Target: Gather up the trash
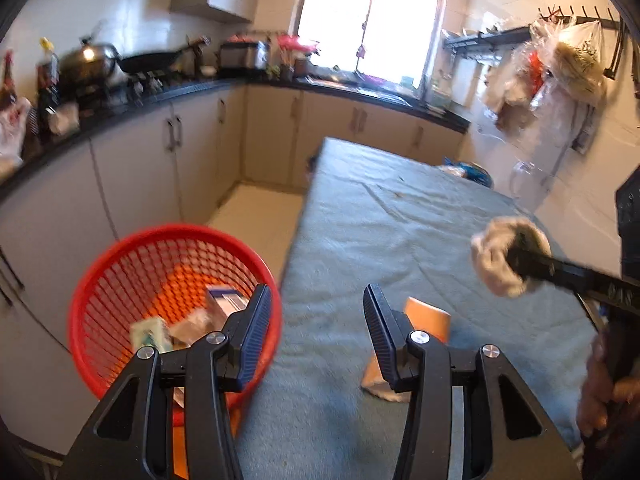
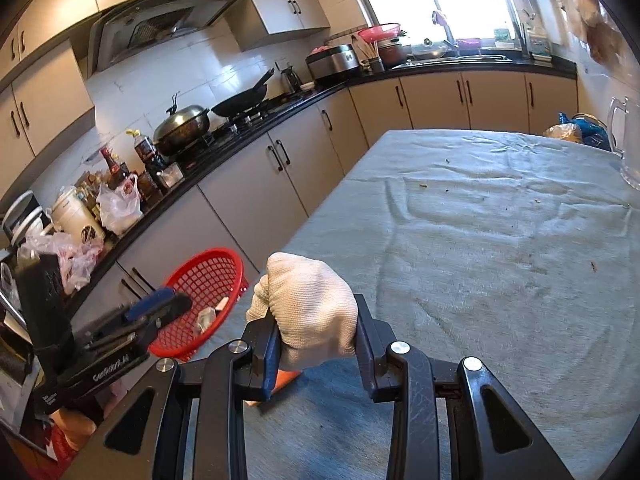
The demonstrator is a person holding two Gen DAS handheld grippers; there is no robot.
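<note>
A red mesh basket (image 1: 120, 264) stands on the floor left of the table and holds a small box (image 1: 226, 300) and bits of paper; it also shows in the right wrist view (image 2: 208, 276). My left gripper (image 1: 316, 320) is open and empty above the table's left edge. An orange paper cup (image 1: 430, 320) lies on the cloth behind its right finger. My right gripper (image 2: 316, 340) is shut on a balled white cloth glove (image 2: 308, 308), held above the table; the glove also shows in the left wrist view (image 1: 500, 256).
The table (image 2: 500, 240) is covered with a pale blue cloth with crumbs. A glass jug (image 2: 628, 148) and bags (image 2: 576, 130) are at its far right. Counters with pots, bottles and bags (image 2: 120, 204) run along the left and back walls.
</note>
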